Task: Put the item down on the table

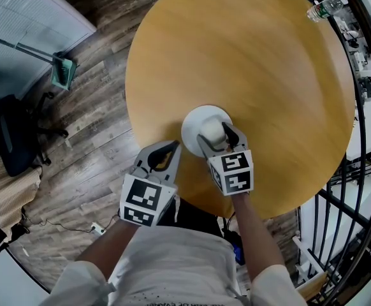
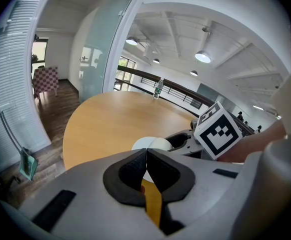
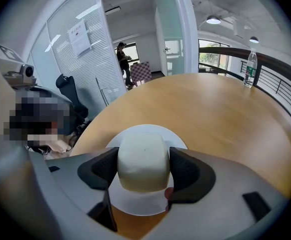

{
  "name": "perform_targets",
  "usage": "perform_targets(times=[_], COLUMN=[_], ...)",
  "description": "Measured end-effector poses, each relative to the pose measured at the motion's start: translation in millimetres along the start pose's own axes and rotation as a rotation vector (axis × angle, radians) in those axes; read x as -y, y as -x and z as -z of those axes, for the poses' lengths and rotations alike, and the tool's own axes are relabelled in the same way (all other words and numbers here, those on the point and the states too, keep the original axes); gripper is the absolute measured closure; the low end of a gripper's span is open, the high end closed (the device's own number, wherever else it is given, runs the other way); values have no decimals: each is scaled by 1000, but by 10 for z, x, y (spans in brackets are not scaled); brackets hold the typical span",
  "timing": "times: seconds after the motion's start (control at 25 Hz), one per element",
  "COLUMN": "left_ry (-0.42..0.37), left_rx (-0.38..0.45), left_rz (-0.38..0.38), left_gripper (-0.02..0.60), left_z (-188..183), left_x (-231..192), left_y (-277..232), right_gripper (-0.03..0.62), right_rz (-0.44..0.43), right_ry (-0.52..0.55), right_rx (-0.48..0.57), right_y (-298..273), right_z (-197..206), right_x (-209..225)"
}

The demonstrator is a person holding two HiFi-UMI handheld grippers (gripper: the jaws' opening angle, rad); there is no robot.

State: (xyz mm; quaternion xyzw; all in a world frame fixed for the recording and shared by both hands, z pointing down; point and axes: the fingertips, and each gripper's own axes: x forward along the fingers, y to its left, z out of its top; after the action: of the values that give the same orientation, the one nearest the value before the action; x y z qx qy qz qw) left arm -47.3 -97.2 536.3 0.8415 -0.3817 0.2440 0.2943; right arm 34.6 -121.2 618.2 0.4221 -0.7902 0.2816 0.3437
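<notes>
- The round wooden table [image 1: 249, 62] [image 2: 110, 119] [image 3: 220, 109] fills most of the head view.
- A white plate [image 1: 195, 121] [image 2: 139, 144] [image 3: 135, 204] lies on it, toward the 7 o'clock part of the tabletop and just inside the rim.
- The right gripper [image 1: 218, 131] [image 3: 143, 166] reaches over the plate from 5 o'clock. Its two dark pads are clamped on the sides of a pale steamed bun [image 1: 210, 129] [image 2: 160, 144] [image 3: 143, 159].
- The bun sits upright between the pads, directly over the middle of the plate. No view shows whether its underside touches the plate.
- The left gripper [image 1: 171, 148] [image 2: 146, 156] hangs at the table's 7 o'clock edge, just beside the plate and apart from it. Its tips are pressed together with nothing between them.
- From the left gripper view, the plate and bun lie just past the closed tips at 12 o'clock, and the right gripper's marker cube shows at 2 o'clock.
- A clear water bottle [image 1: 324, 8] [image 2: 158, 89] [image 3: 249, 69] stands upright at the table's far rim, about 1 o'clock, well apart from the plate.
- On the wood floor at 9 o'clock of the head view stands a black office chair [image 1: 13, 139] [image 3: 70, 96]. A green dustpan [image 1: 63, 71] [image 2: 28, 165] with a long handle stands at 10 o'clock.
</notes>
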Motion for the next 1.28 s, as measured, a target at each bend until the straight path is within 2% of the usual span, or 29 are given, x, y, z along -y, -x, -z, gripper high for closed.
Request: perform_targets(times=[1.28], left_ry=[17], left_rx=[-11], left_rz=[-10], left_gripper=[558], left_z=[45], left_x=[-123], left_y=[-2], right_gripper=[278], right_rz=[42], right_ry=[83], right_rx=[-65], right_y=[-167], right_z=[41], right_x=[-30])
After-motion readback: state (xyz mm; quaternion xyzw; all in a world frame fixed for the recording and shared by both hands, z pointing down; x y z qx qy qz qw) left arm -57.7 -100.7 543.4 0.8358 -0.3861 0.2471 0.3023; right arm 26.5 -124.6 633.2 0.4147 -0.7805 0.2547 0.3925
